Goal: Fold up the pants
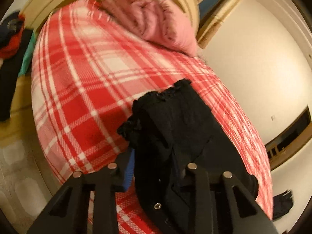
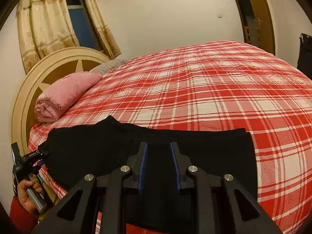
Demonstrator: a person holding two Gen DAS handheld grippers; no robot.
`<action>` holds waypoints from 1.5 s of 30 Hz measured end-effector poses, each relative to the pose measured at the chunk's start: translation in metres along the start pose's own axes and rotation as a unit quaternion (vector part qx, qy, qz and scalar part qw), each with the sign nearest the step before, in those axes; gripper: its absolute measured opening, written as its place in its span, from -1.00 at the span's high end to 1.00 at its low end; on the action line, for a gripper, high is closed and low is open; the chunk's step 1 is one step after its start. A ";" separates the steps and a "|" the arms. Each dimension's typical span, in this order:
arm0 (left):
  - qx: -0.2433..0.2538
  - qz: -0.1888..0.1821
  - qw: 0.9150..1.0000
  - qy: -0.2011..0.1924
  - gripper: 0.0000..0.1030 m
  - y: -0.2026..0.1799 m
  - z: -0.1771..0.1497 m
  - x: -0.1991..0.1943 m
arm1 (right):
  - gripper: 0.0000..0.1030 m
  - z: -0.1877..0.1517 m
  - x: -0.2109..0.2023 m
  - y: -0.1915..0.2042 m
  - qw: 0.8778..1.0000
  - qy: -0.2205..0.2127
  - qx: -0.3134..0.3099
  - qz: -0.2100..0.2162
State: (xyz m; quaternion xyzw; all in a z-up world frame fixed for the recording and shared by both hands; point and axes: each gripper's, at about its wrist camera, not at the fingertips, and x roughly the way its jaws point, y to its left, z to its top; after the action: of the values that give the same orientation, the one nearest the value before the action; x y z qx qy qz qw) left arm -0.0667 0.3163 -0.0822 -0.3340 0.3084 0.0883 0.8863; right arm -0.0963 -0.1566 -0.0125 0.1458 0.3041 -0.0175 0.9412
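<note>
Left wrist: left fingers (image 1: pixel 156 167) pinching black pants (image 1: pixel 171 117); right fingers (image 2: pixel 158 167) prob. pinching too; no legible labels.

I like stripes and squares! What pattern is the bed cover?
The bed cover is red, pink and white plaid, clearest in the right wrist view.

Pants (image 2: pixel 156 152) flat on bed (image 2: pixel 224 89) near edge; rolled quilt (image 2: pixel 64 95) behind-left by headboard (image 2: pixel 29 89).
</note>
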 end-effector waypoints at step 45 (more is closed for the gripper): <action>0.651 -0.324 0.685 0.049 -0.76 -0.296 -0.281 -0.103 | 0.22 -0.012 -0.074 -0.165 0.978 -0.042 0.193 -0.068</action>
State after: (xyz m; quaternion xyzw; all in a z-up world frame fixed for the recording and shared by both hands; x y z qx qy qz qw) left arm -0.1780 -0.0852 -0.0255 0.2437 0.2039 -0.4440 0.8378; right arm -0.1834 -0.3148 -0.0224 0.3026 0.2641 -0.1461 0.9041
